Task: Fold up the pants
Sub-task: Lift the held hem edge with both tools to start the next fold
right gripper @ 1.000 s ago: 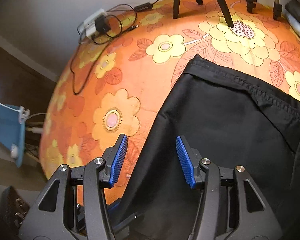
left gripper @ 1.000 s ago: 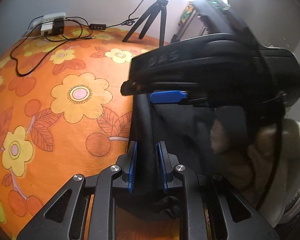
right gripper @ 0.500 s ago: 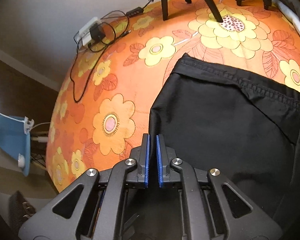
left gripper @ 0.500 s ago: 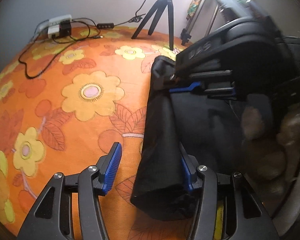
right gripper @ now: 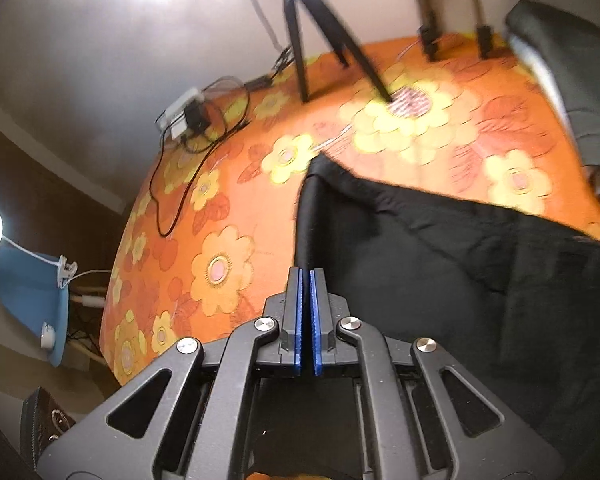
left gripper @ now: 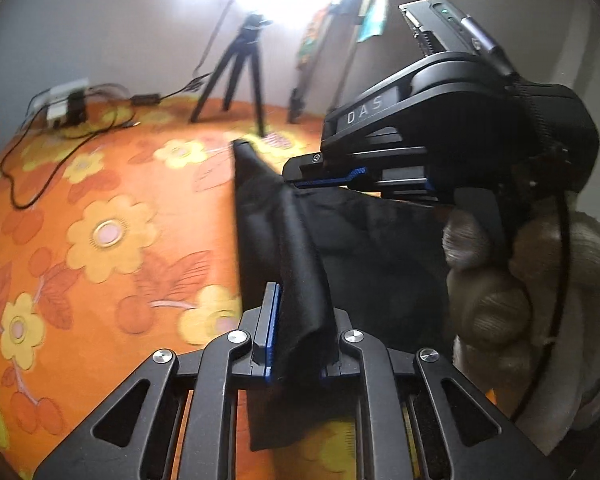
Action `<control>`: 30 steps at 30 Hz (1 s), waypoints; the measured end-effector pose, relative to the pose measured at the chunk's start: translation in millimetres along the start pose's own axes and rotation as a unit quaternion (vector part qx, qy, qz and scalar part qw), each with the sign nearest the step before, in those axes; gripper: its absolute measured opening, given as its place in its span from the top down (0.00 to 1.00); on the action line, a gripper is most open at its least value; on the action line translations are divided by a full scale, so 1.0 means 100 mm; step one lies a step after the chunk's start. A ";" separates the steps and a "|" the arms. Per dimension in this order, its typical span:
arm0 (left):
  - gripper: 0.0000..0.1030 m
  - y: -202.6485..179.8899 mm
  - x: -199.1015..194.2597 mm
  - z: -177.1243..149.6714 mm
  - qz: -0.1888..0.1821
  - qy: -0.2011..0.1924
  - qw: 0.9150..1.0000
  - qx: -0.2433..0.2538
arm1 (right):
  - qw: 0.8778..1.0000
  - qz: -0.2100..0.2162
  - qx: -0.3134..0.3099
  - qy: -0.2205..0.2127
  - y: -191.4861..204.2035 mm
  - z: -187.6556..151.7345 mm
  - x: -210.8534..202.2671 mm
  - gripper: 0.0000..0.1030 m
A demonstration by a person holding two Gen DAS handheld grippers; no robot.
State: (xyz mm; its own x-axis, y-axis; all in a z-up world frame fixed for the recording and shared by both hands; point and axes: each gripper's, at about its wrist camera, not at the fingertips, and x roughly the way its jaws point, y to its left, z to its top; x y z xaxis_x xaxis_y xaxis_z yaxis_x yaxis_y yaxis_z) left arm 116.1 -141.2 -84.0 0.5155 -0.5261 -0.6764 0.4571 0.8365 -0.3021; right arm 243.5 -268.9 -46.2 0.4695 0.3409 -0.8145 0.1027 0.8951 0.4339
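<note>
We have both tongs clamped on the black pants (left gripper: 364, 240), which lie on the orange flowered cloth (left gripper: 100, 248) covering the surface beneath us; whether that is a bed, the floor or a desk we cannot tell. Our left tongs (left gripper: 296, 332) are closed on a bunched ridge of the fabric, which rises between the blue pads and drapes over them. In the right wrist view our right tongs (right gripper: 307, 320) sit with the pads nearly together, a thin layer of the same edge pinched between them, though the cloth right at the pads is dark and hard to make out.

The relation that matters is this: the edge we hold runs straight away from each camera toward the far corner (right gripper: 320, 162) of the garment, near the tripod (right gripper: 312, 36), while the body of the pants spreads to our right. In the left wrist view the right tongs (left gripper: 324, 178) grip further along that same edge, so the two hands are spaced along one line, with the right hand (left gripper: 520, 280) the farther of the pair.

We judge that the fold is mid-lift: the held edge is raised, the rest still rests on the cloth. The next move probably carries this edge sideways across the body, so both hands must travel together to keep the edge taut.
</note>
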 end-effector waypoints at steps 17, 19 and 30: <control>0.92 -0.44 0.00 -0.10 -0.034 -0.004 0.999 0.029 | 0.998 0.059 -0.013 -0.018 -0.40 -0.01 -0.44 0.35; 0.92 -0.43 -0.03 -0.12 -0.033 -0.003 0.999 0.031 | 0.998 0.062 -0.028 -0.006 -0.30 0.03 -0.33 0.35; 0.93 -0.23 -0.01 -0.12 -0.021 0.002 1.000 0.022 | 0.995 0.027 -0.047 0.086 0.03 0.14 0.52 0.58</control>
State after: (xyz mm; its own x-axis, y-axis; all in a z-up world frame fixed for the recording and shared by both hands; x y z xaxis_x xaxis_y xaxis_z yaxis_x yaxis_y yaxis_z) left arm 97.0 -157.8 -84.3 0.4932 -0.5593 -0.6663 0.5096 0.8065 -0.2998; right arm 280.7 -252.2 -81.9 0.3134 0.4254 -0.8490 -0.0052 0.8948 0.4464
